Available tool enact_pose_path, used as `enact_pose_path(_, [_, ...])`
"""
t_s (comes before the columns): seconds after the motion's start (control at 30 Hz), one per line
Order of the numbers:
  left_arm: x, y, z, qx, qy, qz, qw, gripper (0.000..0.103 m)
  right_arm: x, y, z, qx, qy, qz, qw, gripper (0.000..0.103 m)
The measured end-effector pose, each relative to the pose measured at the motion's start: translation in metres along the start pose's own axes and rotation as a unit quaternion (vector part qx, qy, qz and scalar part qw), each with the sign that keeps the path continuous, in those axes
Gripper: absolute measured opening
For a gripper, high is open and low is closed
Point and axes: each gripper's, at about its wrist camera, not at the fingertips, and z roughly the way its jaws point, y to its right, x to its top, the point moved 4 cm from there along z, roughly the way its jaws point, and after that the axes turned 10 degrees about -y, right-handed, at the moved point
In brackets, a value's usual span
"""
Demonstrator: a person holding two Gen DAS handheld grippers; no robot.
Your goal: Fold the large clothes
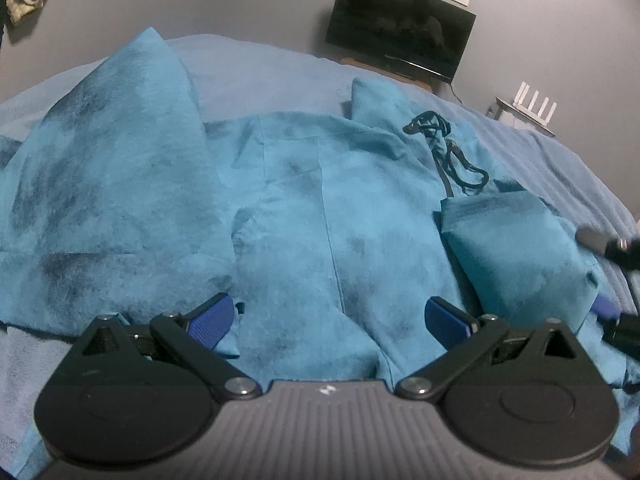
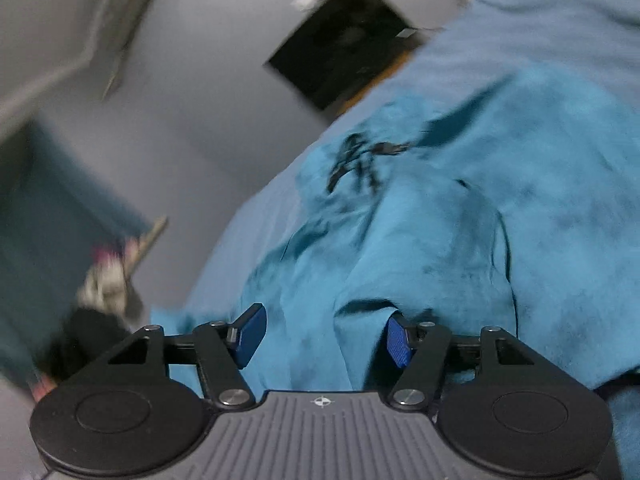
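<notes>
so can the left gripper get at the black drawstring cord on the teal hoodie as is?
Probably yes: left gripper is open, the black drawstring cord lies exposed atop the teal hoodie, nothing between.

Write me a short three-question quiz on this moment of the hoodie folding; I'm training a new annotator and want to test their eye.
1. True or false: the left gripper is shut on the blue hoodie.
2. What lies in loops on the hoodie near its neck? A) a belt B) a black drawstring C) a phone cable
3. Fill in: beyond the bed, a dark ____ hangs on the grey wall.

Key:
1. False; both grippers are open, fabric lying between the fingers of each (right gripper).
2. B.
3. Television.
</notes>
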Motion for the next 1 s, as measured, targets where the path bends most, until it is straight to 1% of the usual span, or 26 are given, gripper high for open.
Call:
enact_pose_path(0.03, [-0.001,0.0,-0.001,0.0,0.002,0.0,1.0,0.103,0.004,-0.004,0.003,-0.005,0.015,-0.003,1.0,0.06])
enact_pose_path(0.1, [-0.002,0.0,-0.004,-0.004,0.005,0.001,1.0,0.103,0.008,-0.022,0.013,0.002,0.031,-0.033,0.999,0.06])
enact_pose_path(0.17, [-0.004,0.002,-0.003,-0.007,0.0,0.005,1.0,0.103,0.011,-0.054,0.026,0.022,0.025,-0.088,0.996,0.06])
enact_pose_path(0.23, [-0.007,0.003,-0.004,-0.005,-0.005,0.01,0.9999,0.103,0.007,-0.089,0.036,0.043,0.005,-0.15,0.988,0.062])
enact_pose_path(0.27, [-0.006,0.003,-0.004,-0.004,-0.006,0.008,0.9999,0.103,0.003,-0.105,0.044,0.052,-0.015,-0.181,0.982,0.064])
enact_pose_path(0.3, [-0.006,0.001,-0.005,-0.006,-0.005,0.003,1.0,0.103,0.0,-0.118,0.05,0.059,-0.037,-0.199,0.977,0.069])
enact_pose_path(0.33, [-0.005,0.0,-0.005,-0.009,-0.005,-0.001,0.9999,0.103,-0.004,-0.127,0.06,0.061,-0.064,-0.21,0.974,0.072])
enact_pose_path(0.4, [-0.004,-0.002,-0.005,-0.015,-0.006,-0.006,0.9998,0.103,-0.01,-0.132,0.074,0.055,-0.096,-0.212,0.971,0.073])
enact_pose_path(0.47, [-0.004,-0.002,-0.004,-0.016,-0.008,-0.006,0.9998,0.103,-0.012,-0.123,0.083,0.039,-0.11,-0.185,0.976,0.073])
enact_pose_path(0.5, [-0.004,-0.002,-0.004,-0.016,-0.009,-0.005,0.9998,0.103,-0.011,-0.114,0.083,0.04,-0.111,-0.161,0.98,0.074])
enact_pose_path(0.57, [-0.005,-0.001,-0.004,-0.014,-0.008,-0.002,0.9999,0.103,-0.007,-0.093,0.072,0.05,-0.106,-0.104,0.988,0.076])
enact_pose_path(0.63, [-0.005,0.0,-0.004,-0.013,-0.008,-0.001,0.9999,0.103,-0.004,-0.07,0.063,0.063,-0.095,-0.048,0.992,0.077])
enact_pose_path(0.67, [-0.005,-0.001,-0.004,-0.013,-0.008,-0.002,0.9999,0.103,-0.002,-0.06,0.059,0.069,-0.088,-0.028,0.993,0.078])
enact_pose_path(0.77, [-0.005,0.0,-0.005,-0.013,-0.007,-0.002,0.9999,0.103,0.001,-0.038,0.046,0.069,-0.062,0.012,0.996,0.079])
enact_pose_path(0.8, [-0.006,0.0,-0.005,-0.013,-0.007,-0.001,0.9999,0.103,0.002,-0.031,0.046,0.059,-0.052,0.026,0.997,0.079])
enact_pose_path(0.87, [-0.005,0.001,-0.006,-0.013,-0.005,-0.001,0.9999,0.103,0.006,-0.019,0.044,0.018,-0.035,0.058,0.998,0.081])
enact_pose_path(0.9, [-0.005,0.001,-0.007,-0.013,-0.005,-0.002,0.9999,0.103,0.006,-0.015,0.042,0.009,-0.031,0.064,0.997,0.081])
enact_pose_path(0.97, [-0.005,0.001,-0.008,-0.013,-0.004,-0.002,0.9999,0.103,0.005,-0.006,0.04,0.002,-0.02,0.085,0.996,0.08])
enact_pose_path(1.0, [-0.005,0.002,-0.008,-0.013,-0.003,-0.002,0.9999,0.103,0.005,-0.001,0.039,0.012,-0.012,0.102,0.995,0.077])
